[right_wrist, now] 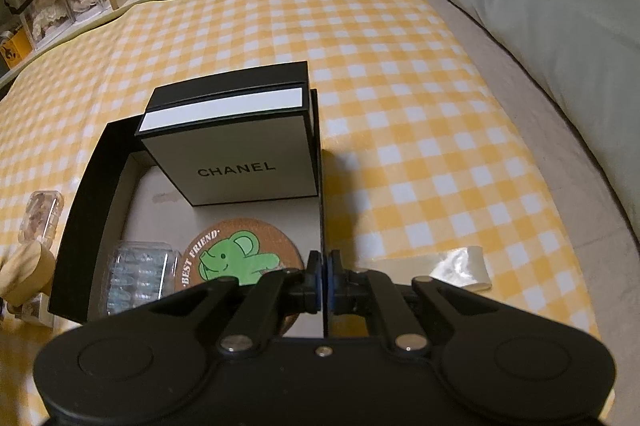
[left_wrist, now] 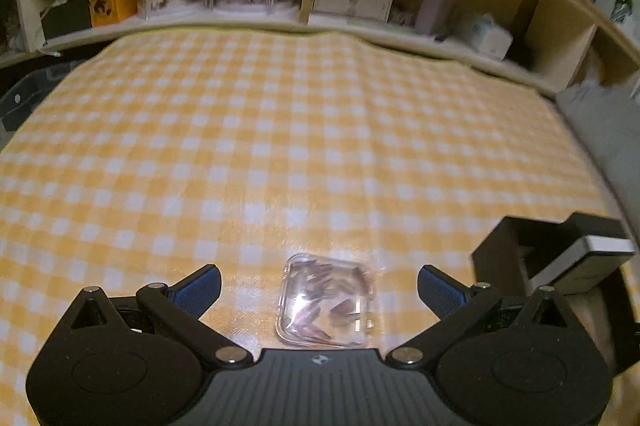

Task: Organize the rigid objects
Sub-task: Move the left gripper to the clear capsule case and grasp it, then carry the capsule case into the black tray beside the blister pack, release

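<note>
In the left wrist view a small clear case (left_wrist: 326, 302) with pinkish pieces inside lies on the yellow checked cloth (left_wrist: 280, 145). My left gripper (left_wrist: 320, 286) is open, one finger on each side of the case and neither touching it. An open black box (left_wrist: 500, 250) stands to the right. In the right wrist view my right gripper (right_wrist: 323, 280) is shut on the thin right wall of the black box (right_wrist: 80, 218). Inside the box are a white Chanel box (right_wrist: 240, 153), a cork coaster (right_wrist: 240, 258) with a green animal, and a clear blister case (right_wrist: 138, 274).
Left of the box lie the small clear case (right_wrist: 42, 218) and a wooden piece (right_wrist: 24, 270). A crumpled clear wrapper (right_wrist: 464, 266) lies on the right. A grey pillow (right_wrist: 540, 5) borders the cloth on the right. Cluttered shelves (left_wrist: 352, 1) run along the back.
</note>
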{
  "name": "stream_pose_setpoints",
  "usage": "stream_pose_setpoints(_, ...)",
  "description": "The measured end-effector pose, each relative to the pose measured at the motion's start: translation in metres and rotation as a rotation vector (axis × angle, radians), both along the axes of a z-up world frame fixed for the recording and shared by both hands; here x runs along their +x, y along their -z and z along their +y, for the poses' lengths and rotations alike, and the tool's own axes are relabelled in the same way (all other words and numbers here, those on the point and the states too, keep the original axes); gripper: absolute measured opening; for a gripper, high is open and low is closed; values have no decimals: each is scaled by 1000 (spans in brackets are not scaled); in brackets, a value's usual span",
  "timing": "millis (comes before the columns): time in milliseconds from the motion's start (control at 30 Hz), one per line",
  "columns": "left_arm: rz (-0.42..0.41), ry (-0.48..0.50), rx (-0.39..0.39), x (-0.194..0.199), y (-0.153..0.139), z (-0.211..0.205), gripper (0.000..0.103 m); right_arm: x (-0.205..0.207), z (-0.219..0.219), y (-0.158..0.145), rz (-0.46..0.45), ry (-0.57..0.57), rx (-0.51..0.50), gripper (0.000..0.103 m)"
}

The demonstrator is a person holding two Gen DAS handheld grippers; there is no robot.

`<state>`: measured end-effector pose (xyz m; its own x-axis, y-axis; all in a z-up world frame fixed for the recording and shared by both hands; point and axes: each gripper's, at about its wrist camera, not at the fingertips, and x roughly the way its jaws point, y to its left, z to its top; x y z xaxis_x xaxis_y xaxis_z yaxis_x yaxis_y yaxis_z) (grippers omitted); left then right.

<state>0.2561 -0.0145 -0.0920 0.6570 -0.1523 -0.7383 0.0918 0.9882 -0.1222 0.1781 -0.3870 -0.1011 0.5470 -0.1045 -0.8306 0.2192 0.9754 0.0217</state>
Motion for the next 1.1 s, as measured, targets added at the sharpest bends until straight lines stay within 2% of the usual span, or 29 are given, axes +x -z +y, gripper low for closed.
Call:
stream_pose_setpoints(167, 40, 4, 8, 11, 22, -4, 103, 1, 3, 0, 9, -4, -22, 3)
stream_pose_setpoints(333, 79, 46, 76, 19, 40, -11, 103, 1, 4, 0, 9, -2, -21, 3)
stream_pose_setpoints(433, 110, 49, 91, 23, 50, -12, 103, 2, 4, 0, 12, 2, -22, 3)
stream_pose_setpoints(533, 114, 18, 121, 23, 57, -13, 103, 2, 4, 1, 14, 4, -24, 3)
stream_pose_setpoints(633, 132, 12, 102, 24, 65, -15, 103, 2, 4, 1, 15, 5, -26, 3)
stream_pose_setpoints(800, 119, 21, 119, 21, 71, -21, 102, 2, 4, 1, 16, 3, -29, 3)
stream_pose_setpoints(900, 106, 28, 139, 25, 77, -34, 92, 2, 4, 1, 16, 3, -31, 3)
stream_pose_setpoints(1000, 89, 61, 154, 26, 76, -45, 76, 2, 4, 1, 16, 3, -29, 3)
stream_pose_setpoints(1100, 93, 50, 142, 31, 68, -52, 75, 2, 5, 1, 16, 3, -30, 3)
